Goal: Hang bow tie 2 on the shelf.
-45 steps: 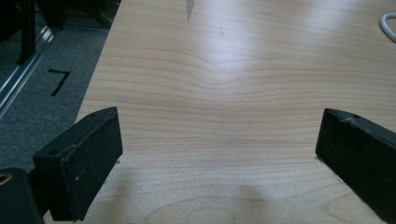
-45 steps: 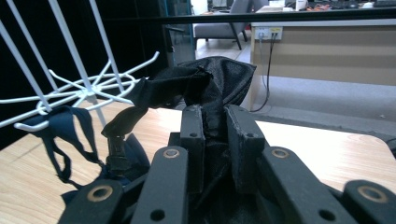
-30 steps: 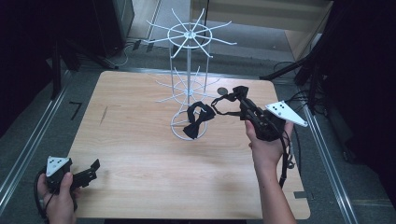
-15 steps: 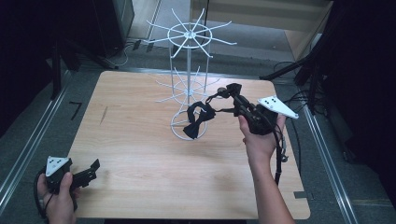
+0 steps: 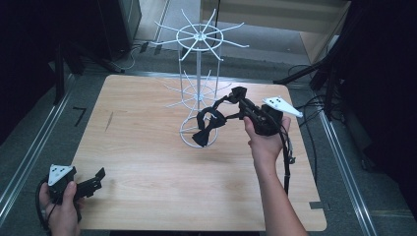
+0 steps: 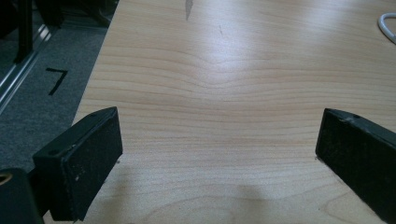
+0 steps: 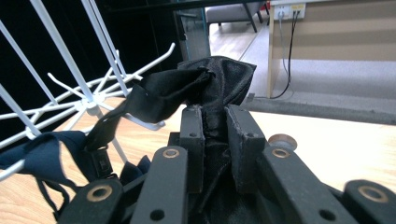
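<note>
Right gripper view: jaws of the right gripper (image 7: 215,144) clamped on black satin, a bow tie (image 7: 205,86) bunched between the pads. From the knot its strap (image 7: 140,105) runs away left and down toward the white wire rack (image 7: 60,60); a second dark tie (image 7: 39,156) hangs on a lower prong there. High view: right gripper (image 5: 235,101) raised just right of the rack (image 5: 198,93) post, tie (image 5: 223,105) long axis pointing leftward from the pads to the hung tie (image 5: 206,129). Nearest prongs lie left of the fingers; judged next move is a leftward reach. Left gripper (image 5: 93,181) rests at the table (image 5: 147,162) near corner, well apart, jaws spread wide, nothing between.
</note>
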`<action>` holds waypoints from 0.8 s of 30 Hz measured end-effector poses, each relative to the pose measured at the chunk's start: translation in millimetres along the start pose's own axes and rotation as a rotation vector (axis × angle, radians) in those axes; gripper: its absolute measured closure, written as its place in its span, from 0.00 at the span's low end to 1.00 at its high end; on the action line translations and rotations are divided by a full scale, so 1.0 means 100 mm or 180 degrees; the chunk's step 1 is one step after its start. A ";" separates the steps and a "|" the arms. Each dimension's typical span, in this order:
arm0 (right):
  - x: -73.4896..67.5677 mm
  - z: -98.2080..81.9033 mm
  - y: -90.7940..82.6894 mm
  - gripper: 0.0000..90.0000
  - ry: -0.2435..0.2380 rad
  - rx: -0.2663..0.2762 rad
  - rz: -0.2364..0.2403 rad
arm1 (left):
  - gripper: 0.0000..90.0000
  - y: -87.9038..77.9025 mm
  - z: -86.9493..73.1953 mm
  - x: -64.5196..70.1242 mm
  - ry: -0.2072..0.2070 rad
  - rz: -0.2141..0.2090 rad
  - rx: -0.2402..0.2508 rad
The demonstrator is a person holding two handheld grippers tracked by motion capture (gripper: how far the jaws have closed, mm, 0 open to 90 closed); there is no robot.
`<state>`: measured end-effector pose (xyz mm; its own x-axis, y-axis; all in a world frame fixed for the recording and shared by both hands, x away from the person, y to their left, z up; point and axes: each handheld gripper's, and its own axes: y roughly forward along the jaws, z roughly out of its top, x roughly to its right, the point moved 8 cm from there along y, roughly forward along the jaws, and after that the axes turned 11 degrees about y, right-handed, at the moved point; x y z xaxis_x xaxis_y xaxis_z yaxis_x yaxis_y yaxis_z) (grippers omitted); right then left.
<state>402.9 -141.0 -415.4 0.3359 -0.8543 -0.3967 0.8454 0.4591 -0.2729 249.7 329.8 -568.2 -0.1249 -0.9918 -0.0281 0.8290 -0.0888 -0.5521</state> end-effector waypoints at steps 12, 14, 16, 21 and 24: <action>0.06 -0.21 0.24 0.87 0.0197 -0.0194 -0.0002 | 0.01 0.00 0.00 0.01 0.0021 0.0000 -0.0013; 0.06 -0.24 0.29 0.87 0.0214 -0.0214 0.0000 | 0.01 0.00 0.00 0.01 0.0021 0.0001 -0.0011; 0.04 -0.28 0.34 0.87 0.0196 -0.0243 0.0018 | 0.01 0.00 0.00 0.00 0.0013 -0.0004 -0.0005; 0.02 -0.38 0.42 0.87 0.0189 -0.0294 0.0004 | 0.01 0.00 0.00 0.00 0.0014 -0.0004 -0.0006; 0.04 -0.43 0.44 0.87 0.0171 -0.0339 -0.0020 | 0.01 0.00 0.00 0.00 0.0015 -0.0004 -0.0008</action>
<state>423.3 -114.4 -466.8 0.3057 -0.8443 -0.4402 0.7975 0.4796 -0.3660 249.6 329.4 -568.2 -0.1286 -0.9912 -0.0312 0.8274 -0.0899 -0.5543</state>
